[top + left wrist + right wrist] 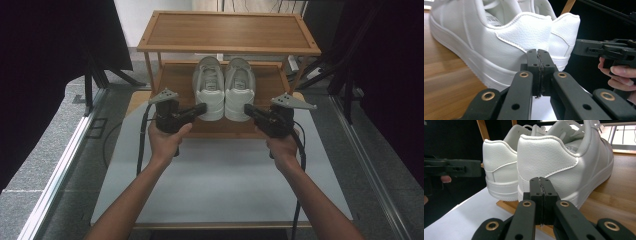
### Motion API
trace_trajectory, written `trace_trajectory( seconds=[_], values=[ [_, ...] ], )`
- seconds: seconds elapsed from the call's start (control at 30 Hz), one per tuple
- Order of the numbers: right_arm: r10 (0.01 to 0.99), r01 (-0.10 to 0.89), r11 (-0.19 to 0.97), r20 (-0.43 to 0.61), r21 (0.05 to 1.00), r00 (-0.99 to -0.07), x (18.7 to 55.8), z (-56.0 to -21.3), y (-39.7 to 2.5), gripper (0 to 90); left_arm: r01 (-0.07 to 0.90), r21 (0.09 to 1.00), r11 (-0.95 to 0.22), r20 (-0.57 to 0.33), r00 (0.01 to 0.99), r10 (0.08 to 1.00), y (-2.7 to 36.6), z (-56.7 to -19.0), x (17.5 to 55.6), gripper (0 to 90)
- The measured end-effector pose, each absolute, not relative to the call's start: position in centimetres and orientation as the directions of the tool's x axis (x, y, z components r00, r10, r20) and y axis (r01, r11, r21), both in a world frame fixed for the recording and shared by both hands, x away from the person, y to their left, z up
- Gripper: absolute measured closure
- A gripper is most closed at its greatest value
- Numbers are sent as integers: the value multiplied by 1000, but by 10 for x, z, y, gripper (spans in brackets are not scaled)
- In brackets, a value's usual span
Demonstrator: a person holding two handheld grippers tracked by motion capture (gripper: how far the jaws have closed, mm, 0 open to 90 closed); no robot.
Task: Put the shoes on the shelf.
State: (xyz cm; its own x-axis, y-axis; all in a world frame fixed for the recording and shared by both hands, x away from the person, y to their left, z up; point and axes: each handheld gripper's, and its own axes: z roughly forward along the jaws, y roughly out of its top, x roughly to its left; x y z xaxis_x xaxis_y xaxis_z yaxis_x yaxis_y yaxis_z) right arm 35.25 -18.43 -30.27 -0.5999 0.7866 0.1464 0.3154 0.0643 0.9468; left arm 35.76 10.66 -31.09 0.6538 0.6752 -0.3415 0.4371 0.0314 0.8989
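Two white sneakers stand side by side on the lower shelf (175, 80) of a wooden rack, heels toward me: the left shoe (209, 92) and the right shoe (239, 92). My left gripper (202, 107) points at the left shoe's heel from the left, jaws shut and empty. My right gripper (247, 109) points at the right shoe's heel from the right, also shut and empty. In the left gripper view the shut left gripper (539, 53) sits just short of the left shoe's heel (524, 32). In the right gripper view the right gripper (540, 181) is close to the right shoe's heel (546, 157).
The rack's top shelf (227, 30) overhangs the shoes' toes. A white board (220, 185) covers the table in front of the rack. Dark curtains (45, 60) hang on both sides, and metal rails (65, 160) run along the grey floor.
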Motion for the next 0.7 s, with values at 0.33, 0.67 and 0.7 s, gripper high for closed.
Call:
trace_trajectory(
  seconds=[0.33,0.67,0.7],
  values=[
    [788,314,59,149,948,-597,353,-303,-184,879,446,895,31,-346,648,679,104,-305,363,900],
    [791,310,58,145,949,-594,354,-302,-183,879,436,900,11,-324,650,688,104,-302,366,900],
    [792,310,56,147,949,-593,354,-302,-183,878,436,900,11,-323,650,688,104,-302,367,900]
  ],
)
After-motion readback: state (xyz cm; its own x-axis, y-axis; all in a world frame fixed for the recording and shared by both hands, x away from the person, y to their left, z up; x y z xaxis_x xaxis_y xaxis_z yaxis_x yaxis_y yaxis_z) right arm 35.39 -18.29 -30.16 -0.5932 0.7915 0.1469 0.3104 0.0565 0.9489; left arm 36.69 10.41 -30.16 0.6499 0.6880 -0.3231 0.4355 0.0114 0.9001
